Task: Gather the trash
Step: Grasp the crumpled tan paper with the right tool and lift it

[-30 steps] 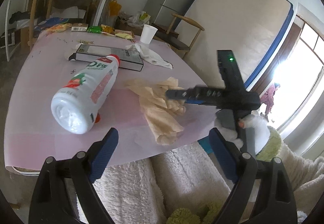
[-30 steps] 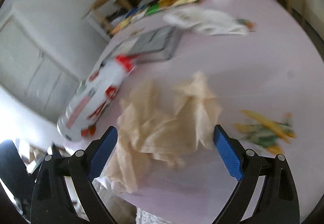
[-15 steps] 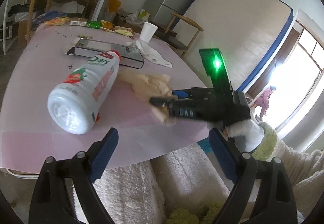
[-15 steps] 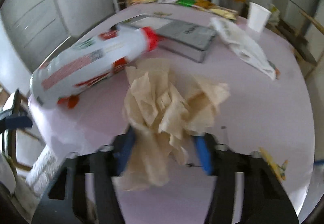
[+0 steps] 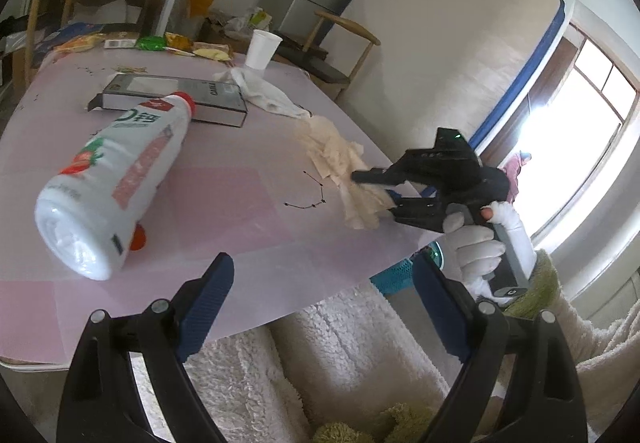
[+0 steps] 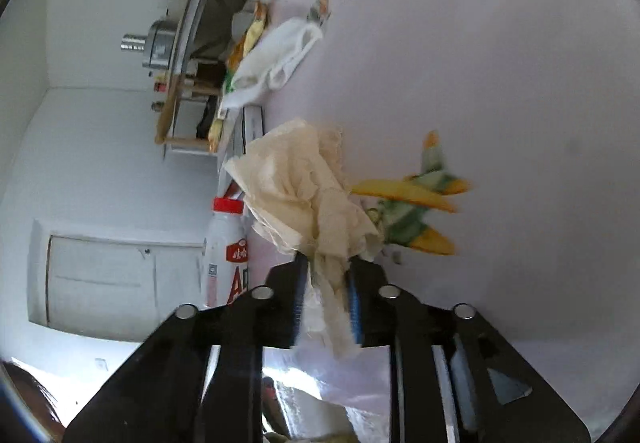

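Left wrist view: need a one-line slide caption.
Right tongs, jaws opening, pinch crumpled beige paper at the pink table edge; a white bottle lies nearby, left tongs open.

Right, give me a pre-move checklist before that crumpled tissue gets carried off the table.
1. Crumpled tissue between the right hand-held gripper pads: ok, though its jaws are opening slightly.
2. Tissue fully gathered: not ok, a tail hangs loose below the pads.
3. Left hand-held gripper free for the next item: ok, open and holding nothing.
4. Milk bottle clear of the tissue's path: ok, it lies on its side, apart from it.
5. Trash bin located: cannot tell, none shows in either view.
6. Yellow-green wrapper left behind: ok, it lies on the table.
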Demonstrator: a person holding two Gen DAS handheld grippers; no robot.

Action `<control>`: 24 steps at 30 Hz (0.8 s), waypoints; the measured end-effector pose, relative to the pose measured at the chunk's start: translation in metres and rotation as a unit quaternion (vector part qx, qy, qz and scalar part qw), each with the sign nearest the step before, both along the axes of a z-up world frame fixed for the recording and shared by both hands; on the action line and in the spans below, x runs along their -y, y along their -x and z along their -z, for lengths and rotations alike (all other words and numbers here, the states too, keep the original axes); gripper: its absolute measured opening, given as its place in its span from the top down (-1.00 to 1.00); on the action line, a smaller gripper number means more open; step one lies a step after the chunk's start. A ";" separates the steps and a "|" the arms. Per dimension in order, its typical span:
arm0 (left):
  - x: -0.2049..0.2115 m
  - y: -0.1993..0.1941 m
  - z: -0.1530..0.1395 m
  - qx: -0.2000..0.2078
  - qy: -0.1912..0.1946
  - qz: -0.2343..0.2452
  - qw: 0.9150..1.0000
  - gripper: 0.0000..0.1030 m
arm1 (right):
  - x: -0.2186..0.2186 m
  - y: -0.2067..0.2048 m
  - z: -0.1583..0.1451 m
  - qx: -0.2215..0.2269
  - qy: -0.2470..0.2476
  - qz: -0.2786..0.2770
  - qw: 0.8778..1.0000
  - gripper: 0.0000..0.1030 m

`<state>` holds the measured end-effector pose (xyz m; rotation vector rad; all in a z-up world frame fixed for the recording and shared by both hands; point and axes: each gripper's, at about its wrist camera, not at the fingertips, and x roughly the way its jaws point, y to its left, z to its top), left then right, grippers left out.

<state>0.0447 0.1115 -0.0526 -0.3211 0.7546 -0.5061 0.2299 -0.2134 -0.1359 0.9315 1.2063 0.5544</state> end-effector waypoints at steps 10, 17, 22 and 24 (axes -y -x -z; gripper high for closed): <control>0.015 -0.010 0.001 -0.006 -0.008 0.008 1.000 -0.71 | -0.006 0.019 -0.042 0.097 0.208 -0.015 0.973 -0.40; 0.020 -0.012 0.001 -0.010 -0.018 0.008 1.000 -0.71 | -0.035 0.008 -0.054 0.183 0.235 -0.053 0.953 -0.40; 0.021 -0.014 -0.001 -0.009 -0.027 0.002 1.000 -0.71 | -0.079 -0.007 -0.033 0.212 0.300 -0.110 0.923 -0.38; 0.020 -0.017 -0.001 -0.011 -0.030 -0.005 0.999 -0.71 | -0.089 -0.006 -0.027 0.231 0.317 -0.123 0.911 -0.22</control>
